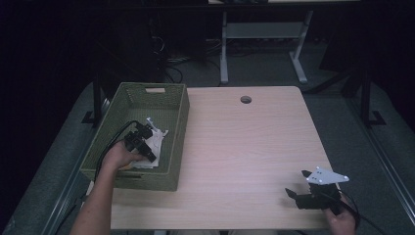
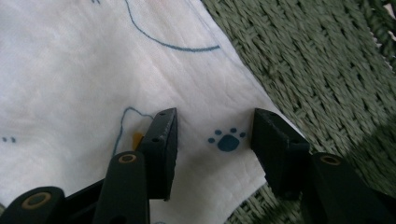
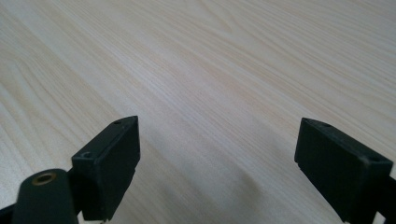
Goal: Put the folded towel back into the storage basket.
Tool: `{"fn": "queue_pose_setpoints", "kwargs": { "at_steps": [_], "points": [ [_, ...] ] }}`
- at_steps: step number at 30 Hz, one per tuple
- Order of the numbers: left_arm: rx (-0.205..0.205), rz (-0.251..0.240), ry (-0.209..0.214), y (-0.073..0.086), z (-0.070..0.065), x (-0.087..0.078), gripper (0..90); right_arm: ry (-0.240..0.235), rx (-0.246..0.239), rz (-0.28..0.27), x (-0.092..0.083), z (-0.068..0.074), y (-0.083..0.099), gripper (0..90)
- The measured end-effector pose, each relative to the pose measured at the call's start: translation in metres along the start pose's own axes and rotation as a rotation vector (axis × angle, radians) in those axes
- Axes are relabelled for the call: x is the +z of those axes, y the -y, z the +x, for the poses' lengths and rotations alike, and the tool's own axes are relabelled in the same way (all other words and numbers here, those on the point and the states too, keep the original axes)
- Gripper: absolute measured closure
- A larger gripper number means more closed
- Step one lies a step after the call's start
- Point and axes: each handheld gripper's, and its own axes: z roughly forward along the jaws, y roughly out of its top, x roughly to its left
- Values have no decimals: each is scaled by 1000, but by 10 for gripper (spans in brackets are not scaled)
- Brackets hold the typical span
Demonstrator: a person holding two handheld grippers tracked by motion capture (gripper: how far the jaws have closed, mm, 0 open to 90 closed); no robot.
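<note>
The left gripper [image 2: 212,140] stood with its jaws parted, clasping nothing. Between the two fingertips [image 2: 163,135] lay a white cloth [image 2: 93,84], and a small blue paw print [image 2: 227,140] on it sat in the gap, nearer the right-hand jaw. A thin blue outline with a bit of orange showed just beyond the other jaw. Whether the tips pressed on the cloth or hung just above it could not be told. Past the cloth's edge, outward from the right-hand jaw, ran the woven green floor of a basket [image 2: 322,70].

From above, that gripper [image 1: 142,139] was inside the green basket [image 1: 181,122], over the crumpled cloth [image 1: 155,142], with the person's left hand [image 1: 120,156] behind it and a cable trailing over the basket's near wall.

The right gripper [image 3: 217,163] was spread wide and empty, with bare pale wood of the table [image 3: 210,70] between and ahead of its jaws. It [image 1: 299,185] sat at the table's near right corner, well apart from the basket, held by the right hand [image 1: 340,218].
</note>
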Motion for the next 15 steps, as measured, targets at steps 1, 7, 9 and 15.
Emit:
{"fn": "queue_pose_setpoints", "kwargs": {
  "at_steps": [1, 7, 9, 15],
  "points": [
    [4, 10, -5, -1, 0, 0, 547, 0, 2, -2, 0, 0, 0, 137],
    [25, 56, -53, -9, -3, 0, 841, -1, -1, 0, 0, 0, 0, 137],
    [39, 54, -65, -9, -5, -2, 869, -1, -1, -3, 0, 0, 0, 137],
    [85, -13, 48, -5, -13, -17, 874, 0, -2, -4, -1, -1, 0, 137]
  ]
}}
